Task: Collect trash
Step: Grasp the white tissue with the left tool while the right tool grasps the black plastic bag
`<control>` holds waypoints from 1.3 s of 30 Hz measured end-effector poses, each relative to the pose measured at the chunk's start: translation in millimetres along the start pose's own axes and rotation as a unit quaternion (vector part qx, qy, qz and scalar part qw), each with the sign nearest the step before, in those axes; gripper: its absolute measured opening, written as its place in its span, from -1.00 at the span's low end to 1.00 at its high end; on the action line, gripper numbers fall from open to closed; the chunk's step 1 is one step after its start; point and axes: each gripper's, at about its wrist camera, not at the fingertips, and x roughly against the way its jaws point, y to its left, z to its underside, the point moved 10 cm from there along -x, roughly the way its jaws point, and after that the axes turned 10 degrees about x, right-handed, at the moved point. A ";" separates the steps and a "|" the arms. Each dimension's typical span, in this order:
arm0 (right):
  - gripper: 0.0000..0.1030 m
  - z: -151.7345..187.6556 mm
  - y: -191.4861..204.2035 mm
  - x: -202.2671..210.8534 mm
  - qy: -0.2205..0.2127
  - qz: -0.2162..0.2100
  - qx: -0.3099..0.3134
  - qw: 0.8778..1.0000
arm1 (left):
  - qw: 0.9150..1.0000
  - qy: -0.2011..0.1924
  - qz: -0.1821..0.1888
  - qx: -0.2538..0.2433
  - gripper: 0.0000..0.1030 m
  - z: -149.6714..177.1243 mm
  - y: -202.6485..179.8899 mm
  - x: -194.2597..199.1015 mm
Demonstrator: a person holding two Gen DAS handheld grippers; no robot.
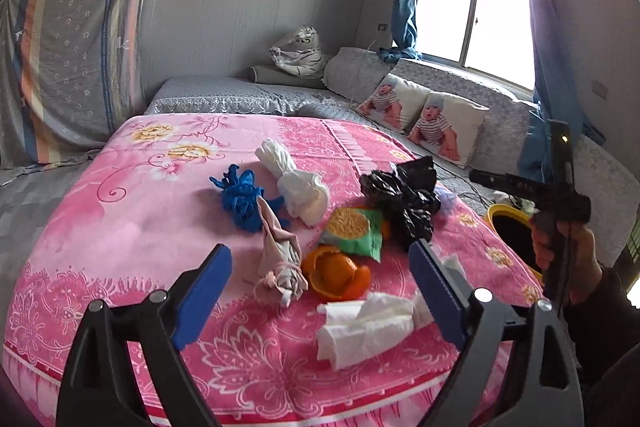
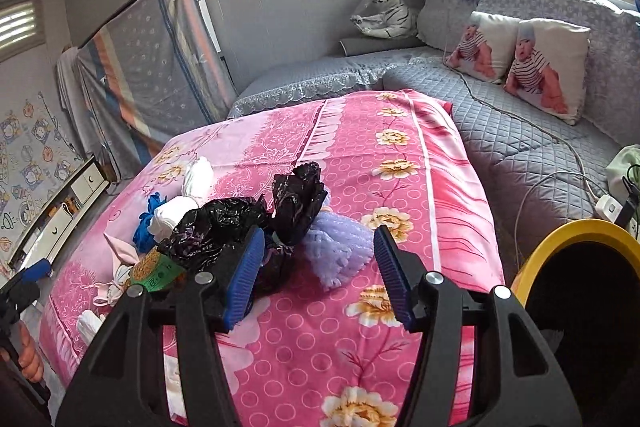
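Progress: I judge most trash uncollected; orange peel [image 1: 336, 273], tissue [image 1: 368, 327], black bags [image 2: 240, 219], gloves [image 1: 240, 203] lie on the table [image 1: 120, 227].
Bin: yellow bin [image 2: 576, 239], beside the table's right edge; contents too dark to tell.
Left gripper [image 1: 320, 291]: jaws apart, empty.
Right gripper [image 2: 320, 275]: jaws apart, empty.

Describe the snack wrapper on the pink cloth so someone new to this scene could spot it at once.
Start at the pink flowered cloth covering the table. In the heap of trash at its middle, look between the crumpled black bag and the orange peel. The snack wrapper lies there: the only green piece, printed with a round golden cracker.
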 end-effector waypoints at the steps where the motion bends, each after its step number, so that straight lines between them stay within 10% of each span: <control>1: 0.07 -1.5 2.4 -3.7 0.001 -0.003 0.002 1.000 | 1.000 0.006 0.011 -0.005 0.68 6.5 -3.2 0.7; 24: 0.30 -20.8 20.9 -95.8 0.062 0.001 0.047 0.997 | 0.993 0.089 0.068 -0.024 0.67 62.2 -29.5 -35.9; 39: -0.66 -12.6 14.2 -111.0 0.079 0.002 0.032 0.996 | 0.990 0.127 0.032 -0.049 -0.51 74.6 -38.0 -64.5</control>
